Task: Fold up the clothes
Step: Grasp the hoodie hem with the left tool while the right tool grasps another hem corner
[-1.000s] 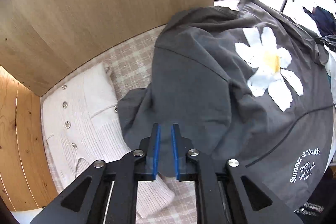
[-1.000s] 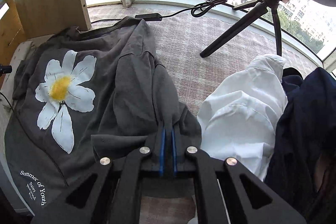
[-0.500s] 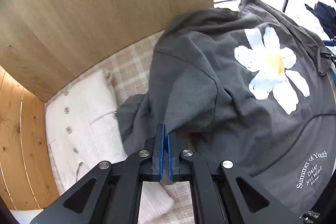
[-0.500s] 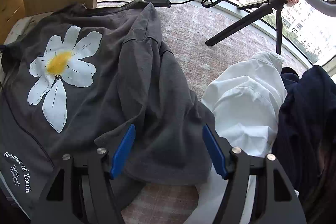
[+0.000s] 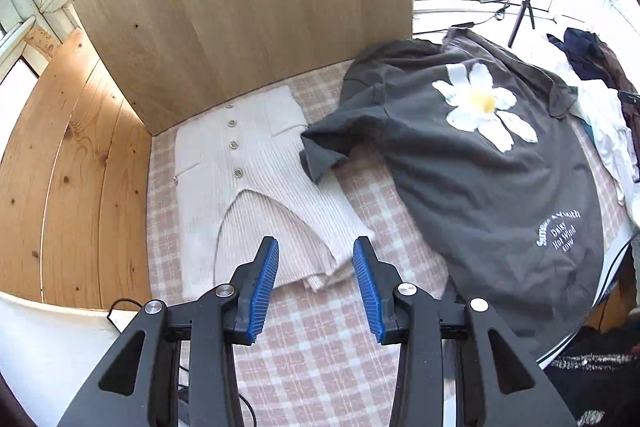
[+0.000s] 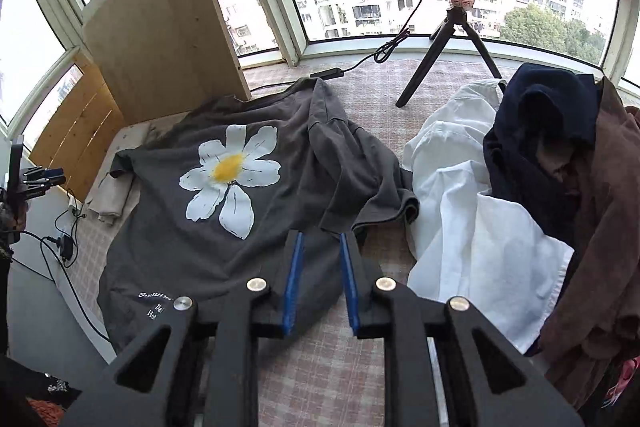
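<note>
I had the grey daisy T-shirt point(image 6: 248, 195) spread back-up on the checked cloth point(image 5: 320, 355), both sleeves folded in. My left gripper point(image 5: 316, 283) hung above the cream knit top point(image 5: 256, 187) lying just left of that shirt, jaws opening, nothing between them. My right gripper point(image 6: 320, 283) hovered over the shirt's hem side, jaws closing on nothing. A white shirt point(image 6: 472, 211) lay beside its right sleeve.

Your dark grey T-shirt point(image 5: 496, 183) lies spread on the checked cloth, back up, showing a white daisy with a yellow centre and small white lettering near the hem. Both sleeves are folded in over its body. Its left sleeve overlaps the folded cream ribbed cardigan point(image 5: 264, 195) lying just beside it.
</note>
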Demonstrator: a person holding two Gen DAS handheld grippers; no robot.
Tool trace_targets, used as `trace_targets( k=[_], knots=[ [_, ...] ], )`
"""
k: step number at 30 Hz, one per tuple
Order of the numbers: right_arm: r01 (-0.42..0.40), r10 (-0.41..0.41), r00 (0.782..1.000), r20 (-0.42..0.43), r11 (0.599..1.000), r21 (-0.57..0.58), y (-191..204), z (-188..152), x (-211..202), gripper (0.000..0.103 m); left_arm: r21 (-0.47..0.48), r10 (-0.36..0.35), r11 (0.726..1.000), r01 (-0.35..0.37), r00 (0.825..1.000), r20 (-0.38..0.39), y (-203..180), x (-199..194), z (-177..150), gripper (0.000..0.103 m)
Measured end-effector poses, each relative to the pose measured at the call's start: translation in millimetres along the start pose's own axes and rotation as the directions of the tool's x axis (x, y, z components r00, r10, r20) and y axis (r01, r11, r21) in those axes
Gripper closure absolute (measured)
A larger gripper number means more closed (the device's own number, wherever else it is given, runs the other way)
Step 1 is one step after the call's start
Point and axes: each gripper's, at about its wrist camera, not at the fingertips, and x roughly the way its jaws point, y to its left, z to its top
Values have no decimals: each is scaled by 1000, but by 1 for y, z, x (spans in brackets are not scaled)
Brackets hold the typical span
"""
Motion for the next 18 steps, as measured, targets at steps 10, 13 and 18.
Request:
trace_targets(
  k=[10, 13, 18],
  knots=[
    [51, -90, 979, -185, 977, -208, 92, -165, 31, 26, 198, -194, 950, 243, 951, -239, -129, 87, -103, 50],
    [66, -118, 971, -207, 968, -241, 104, -183, 56, 26, 200, -219, 940, 276, 938, -268, -142, 103, -108, 50],
    [64, -115, 976, -184, 963, -263, 110, -189, 78, 26, 211, -224, 935, 285, 936, -271, -153, 107, -108, 52]
  ],
)
